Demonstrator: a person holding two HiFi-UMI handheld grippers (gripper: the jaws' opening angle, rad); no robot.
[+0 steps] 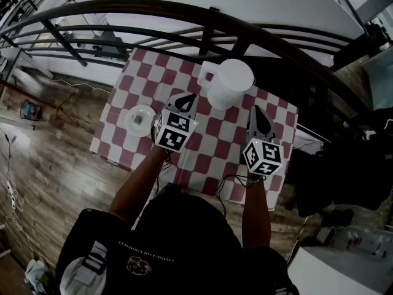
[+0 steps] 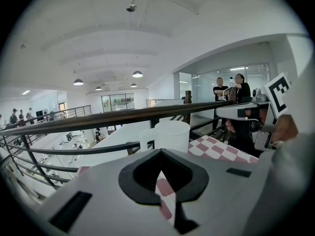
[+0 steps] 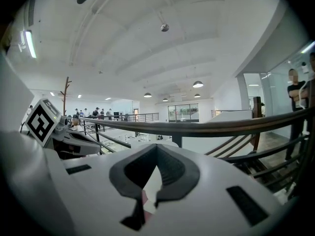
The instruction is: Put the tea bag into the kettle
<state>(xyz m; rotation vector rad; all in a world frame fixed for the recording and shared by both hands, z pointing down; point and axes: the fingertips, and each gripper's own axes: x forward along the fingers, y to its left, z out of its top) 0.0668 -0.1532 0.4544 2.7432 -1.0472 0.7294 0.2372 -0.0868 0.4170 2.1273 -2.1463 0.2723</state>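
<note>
White cylindrical kettle (image 1: 228, 82) on checkered cloth (image 1: 212, 143); round saucer (image 1: 140, 118).

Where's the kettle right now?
Head view: the white kettle stands at the far edge of the checkered table by the railing, just right of the left tongs and ahead-left of the right tongs.
</note>
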